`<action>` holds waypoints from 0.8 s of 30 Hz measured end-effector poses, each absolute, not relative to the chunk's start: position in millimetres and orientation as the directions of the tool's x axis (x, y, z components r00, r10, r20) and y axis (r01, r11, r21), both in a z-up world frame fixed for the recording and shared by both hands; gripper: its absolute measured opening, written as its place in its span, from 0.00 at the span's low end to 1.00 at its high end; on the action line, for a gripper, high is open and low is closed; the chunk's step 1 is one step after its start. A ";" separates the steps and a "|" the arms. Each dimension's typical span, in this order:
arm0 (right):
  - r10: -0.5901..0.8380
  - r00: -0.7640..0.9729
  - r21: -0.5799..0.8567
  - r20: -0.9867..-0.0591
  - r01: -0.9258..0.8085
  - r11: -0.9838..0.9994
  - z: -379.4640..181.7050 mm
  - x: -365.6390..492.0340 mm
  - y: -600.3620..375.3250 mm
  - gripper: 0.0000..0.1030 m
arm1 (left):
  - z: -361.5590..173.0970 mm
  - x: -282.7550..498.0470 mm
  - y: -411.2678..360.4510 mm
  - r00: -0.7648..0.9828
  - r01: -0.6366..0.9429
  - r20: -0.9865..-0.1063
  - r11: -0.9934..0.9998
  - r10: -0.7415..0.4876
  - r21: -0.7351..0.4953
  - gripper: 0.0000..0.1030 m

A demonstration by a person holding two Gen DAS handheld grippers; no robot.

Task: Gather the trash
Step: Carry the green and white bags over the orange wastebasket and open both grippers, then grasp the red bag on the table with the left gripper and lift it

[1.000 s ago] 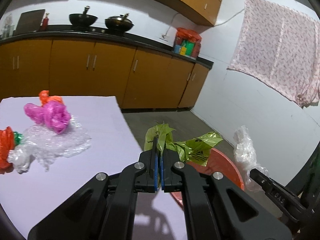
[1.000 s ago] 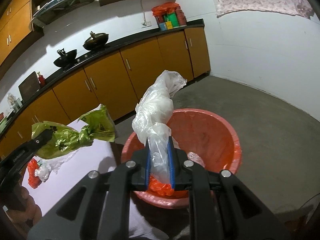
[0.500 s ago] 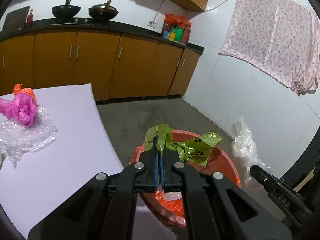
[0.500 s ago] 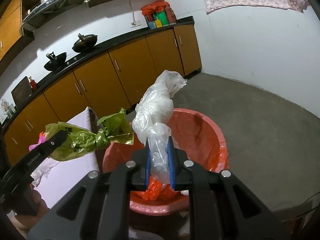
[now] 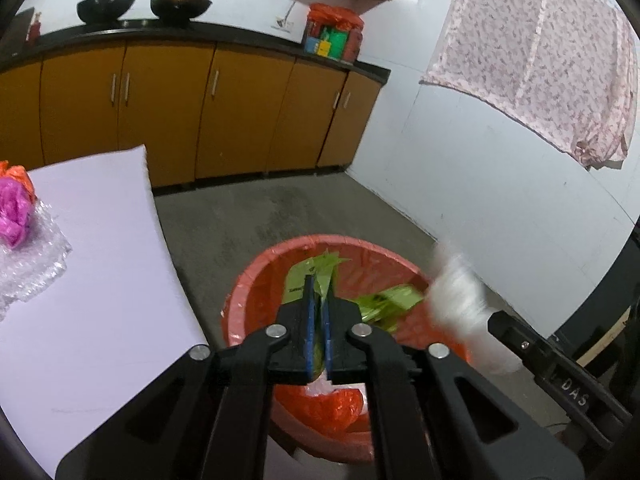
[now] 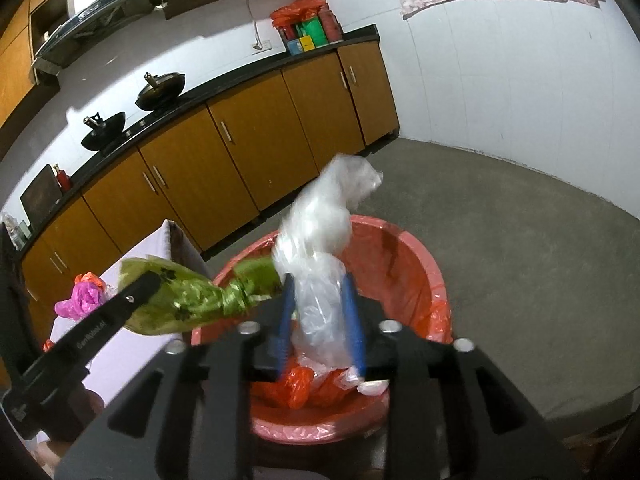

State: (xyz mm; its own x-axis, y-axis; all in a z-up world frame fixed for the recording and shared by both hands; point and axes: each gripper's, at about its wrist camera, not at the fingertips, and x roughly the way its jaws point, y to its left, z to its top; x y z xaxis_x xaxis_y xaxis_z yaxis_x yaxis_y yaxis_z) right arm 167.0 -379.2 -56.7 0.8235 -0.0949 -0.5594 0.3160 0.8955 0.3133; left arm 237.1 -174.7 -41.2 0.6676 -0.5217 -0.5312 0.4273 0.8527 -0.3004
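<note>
Left tongs [image 5: 317, 312] pinch a crinkled green plastic bag [image 5: 384, 300], its long axis lying sideways over the round red plastic-lined basin [image 5: 256, 280]. Right tongs [image 6: 320, 312], blue pads spread apart, straddle one crumpled clear plastic bag [image 6: 324, 240] standing upright above that basin, apparently loose between them. One pink bag [image 5: 14, 210] and bubble wrap [image 5: 28, 268] lie on the white worktop [image 5: 100, 280].
</note>
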 end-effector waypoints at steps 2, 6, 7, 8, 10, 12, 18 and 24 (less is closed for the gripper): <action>-0.100 0.822 0.313 -0.561 0.322 0.894 -58.2 165.2 -380.1 0.39 | -44.4 237.5 -172.0 0.666 0.419 -0.537 0.855 -0.518 -0.305 0.22; -0.106 0.819 0.315 -0.564 0.332 0.889 -59.5 163.6 -381.3 0.43 | -44.5 235.6 -164.1 0.676 0.404 -0.534 0.861 -0.508 -0.308 0.37; -0.107 0.819 0.315 -0.564 0.333 0.889 -59.4 163.3 -380.9 0.44 | -43.7 234.9 -162.0 0.679 0.403 -0.533 0.863 -0.505 -0.305 0.38; -0.107 0.819 0.315 -0.563 0.333 0.889 -59.3 163.0 -380.4 0.45 | -43.0 234.2 -160.0 0.683 0.401 -0.531 0.865 -0.501 -0.301 0.40; -0.105 0.821 0.313 -0.561 0.328 0.892 -57.5 163.4 -377.5 0.47 | -41.8 232.5 -155.3 0.694 0.392 -0.527 0.872 -0.490 -0.294 0.47; -0.103 0.823 0.307 -0.558 0.320 0.896 -56.1 163.5 -374.0 0.49 | -41.4 231.3 -150.7 0.703 0.386 -0.524 0.876 -0.482 -0.289 0.50; -0.085 0.827 0.298 -0.555 0.293 0.909 -53.4 165.0 -359.1 0.53 | -41.0 229.1 -128.8 0.726 0.342 -0.531 0.899 -0.437 -0.273 0.55; -0.050 0.835 0.292 -0.548 0.247 0.924 -49.5 167.5 -339.0 0.60 | -36.8 217.8 -78.6 0.784 0.247 -0.523 0.941 -0.334 -0.231 0.64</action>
State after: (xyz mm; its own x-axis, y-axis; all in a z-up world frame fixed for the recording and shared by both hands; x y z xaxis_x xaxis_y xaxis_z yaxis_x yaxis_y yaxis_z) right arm 167.5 -339.0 -49.5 0.8350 -0.0502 -0.5480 0.2474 0.9237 0.2924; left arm 217.8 -78.6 -36.8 0.7843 -0.3344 -0.5226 0.2470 0.9410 -0.2314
